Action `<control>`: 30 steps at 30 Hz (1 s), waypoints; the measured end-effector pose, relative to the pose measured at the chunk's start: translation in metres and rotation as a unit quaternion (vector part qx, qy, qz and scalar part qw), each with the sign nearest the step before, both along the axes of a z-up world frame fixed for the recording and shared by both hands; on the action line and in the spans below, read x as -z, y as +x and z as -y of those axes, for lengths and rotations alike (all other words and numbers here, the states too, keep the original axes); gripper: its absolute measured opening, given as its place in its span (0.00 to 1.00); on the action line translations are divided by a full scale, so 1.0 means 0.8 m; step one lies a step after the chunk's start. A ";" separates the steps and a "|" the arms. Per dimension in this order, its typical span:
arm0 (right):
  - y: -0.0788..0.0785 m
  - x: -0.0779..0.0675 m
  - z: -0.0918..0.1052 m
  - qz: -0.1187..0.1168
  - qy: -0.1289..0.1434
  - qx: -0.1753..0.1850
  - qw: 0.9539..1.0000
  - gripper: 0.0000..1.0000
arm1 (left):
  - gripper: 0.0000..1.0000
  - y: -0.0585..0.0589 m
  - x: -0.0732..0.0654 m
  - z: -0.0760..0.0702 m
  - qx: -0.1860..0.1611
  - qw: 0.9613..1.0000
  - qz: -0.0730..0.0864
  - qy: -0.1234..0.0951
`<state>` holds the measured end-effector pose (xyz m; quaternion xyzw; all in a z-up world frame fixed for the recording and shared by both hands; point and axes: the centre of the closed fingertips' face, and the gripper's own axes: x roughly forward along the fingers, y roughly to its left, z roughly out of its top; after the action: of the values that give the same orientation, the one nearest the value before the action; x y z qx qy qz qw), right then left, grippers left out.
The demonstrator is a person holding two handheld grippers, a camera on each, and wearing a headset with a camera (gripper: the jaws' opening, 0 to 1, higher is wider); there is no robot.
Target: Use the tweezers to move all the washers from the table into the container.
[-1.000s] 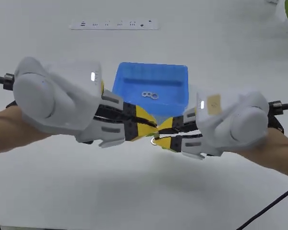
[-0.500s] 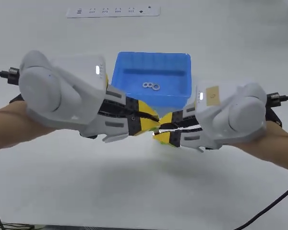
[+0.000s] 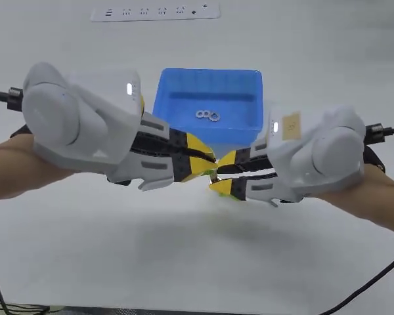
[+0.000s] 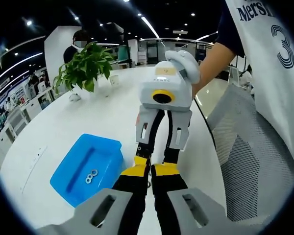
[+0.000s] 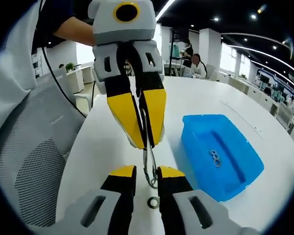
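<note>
My left gripper (image 3: 207,164) (image 5: 146,142) is shut on silver tweezers (image 5: 149,164), which point toward the right gripper. My right gripper (image 3: 217,176) (image 5: 147,176) stands open, its yellow jaws on either side of the tweezers' tip without touching it. A washer (image 5: 153,184) sits at that tip; I cannot tell if it is pinched. A second washer (image 5: 153,201) lies on the white table just below. The blue container (image 3: 184,98) (image 4: 73,166) (image 5: 235,161) stands right behind the grippers, with a few washers (image 3: 208,116) (image 5: 215,157) inside.
A white power strip (image 3: 155,12) lies at the table's far edge. A black cable (image 3: 374,279) runs off at the lower right. A potted plant (image 4: 83,68) stands farther along the table, and a mesh chair (image 4: 255,166) is beside it.
The view has shifted a little. Both grippers stay tip to tip in front of the container with no clear move.
</note>
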<state>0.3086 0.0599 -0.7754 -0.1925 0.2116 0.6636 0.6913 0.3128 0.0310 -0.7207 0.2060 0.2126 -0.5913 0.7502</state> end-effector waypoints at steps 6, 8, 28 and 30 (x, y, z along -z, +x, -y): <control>0.008 0.010 0.009 0.036 -0.029 -0.010 0.999 0.11 | 0.07 0.004 0.000 0.001 0.000 1.000 -0.005 0.001; 0.010 0.010 0.010 0.033 -0.030 -0.010 0.999 0.10 | 0.07 0.006 0.000 0.002 -0.001 1.000 -0.008 0.000; 0.006 0.011 0.012 0.026 -0.037 -0.009 0.999 0.09 | 0.07 0.002 0.003 0.002 0.004 1.000 -0.029 0.010; 0.005 0.010 0.012 0.025 -0.035 -0.012 0.999 0.09 | 0.07 -0.001 0.002 0.001 0.009 1.000 -0.027 0.012</control>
<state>0.3126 0.0503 -0.7832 -0.2357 0.2153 0.6588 0.6812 0.3118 0.0299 -0.7224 0.2008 0.2375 -0.6011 0.7362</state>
